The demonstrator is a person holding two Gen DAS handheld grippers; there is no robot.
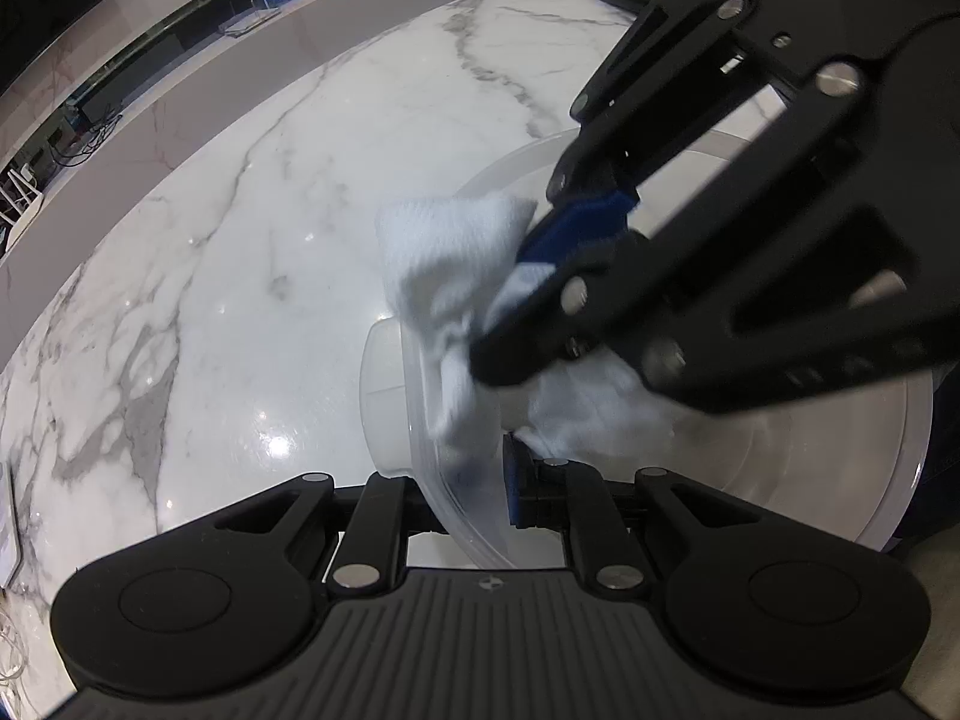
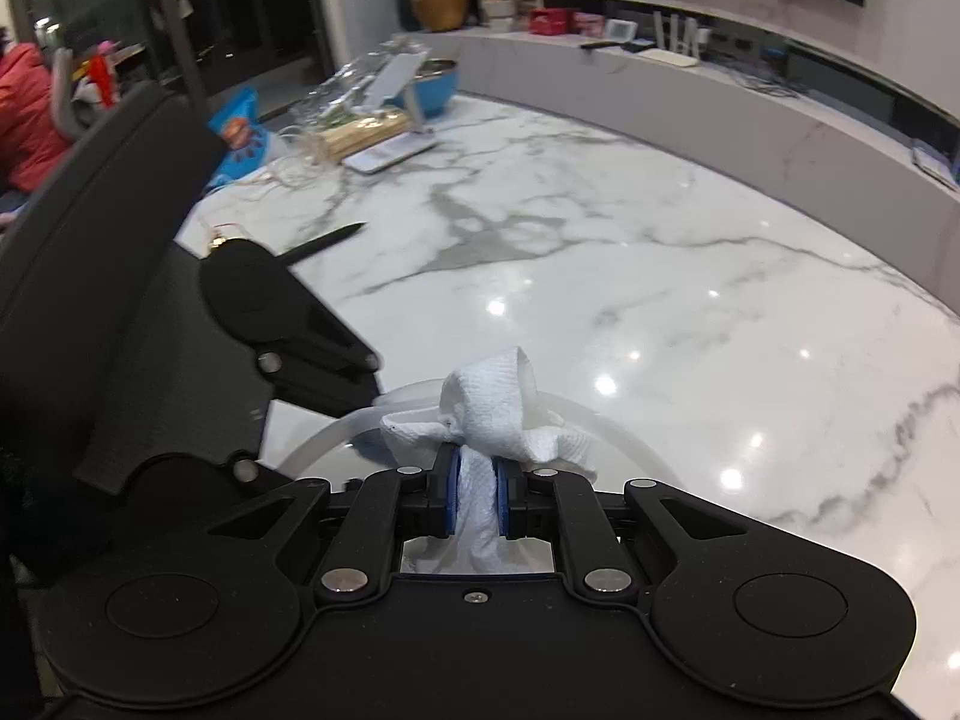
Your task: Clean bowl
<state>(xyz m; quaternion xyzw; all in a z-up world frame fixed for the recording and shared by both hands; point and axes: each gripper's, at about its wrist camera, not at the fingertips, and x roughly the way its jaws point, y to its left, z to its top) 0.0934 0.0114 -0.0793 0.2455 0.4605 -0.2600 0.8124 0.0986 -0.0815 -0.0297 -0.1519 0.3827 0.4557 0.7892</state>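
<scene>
A translucent plastic bowl (image 1: 810,468) stands tilted on its side on the marble table (image 1: 270,252). My left gripper (image 1: 474,498) is shut on the bowl's rim, one blue pad inside the wall. From the upper right my right gripper (image 1: 516,294) reaches into the bowl, shut on a crumpled white paper towel (image 1: 444,252) that lies against the inner wall and rim. In the right wrist view the towel (image 2: 486,402) bulges out ahead of the right gripper (image 2: 478,492), over the bowl's rim (image 2: 612,429). The left gripper (image 2: 366,378) shows at the left, on that rim.
Far across the table stand a blue bowl (image 2: 441,87), a white tablet on a stand (image 2: 396,120), a snack bag (image 2: 240,132) and loose cables. A black pen (image 2: 327,240) lies nearer. A person in red (image 2: 24,114) sits at the far left.
</scene>
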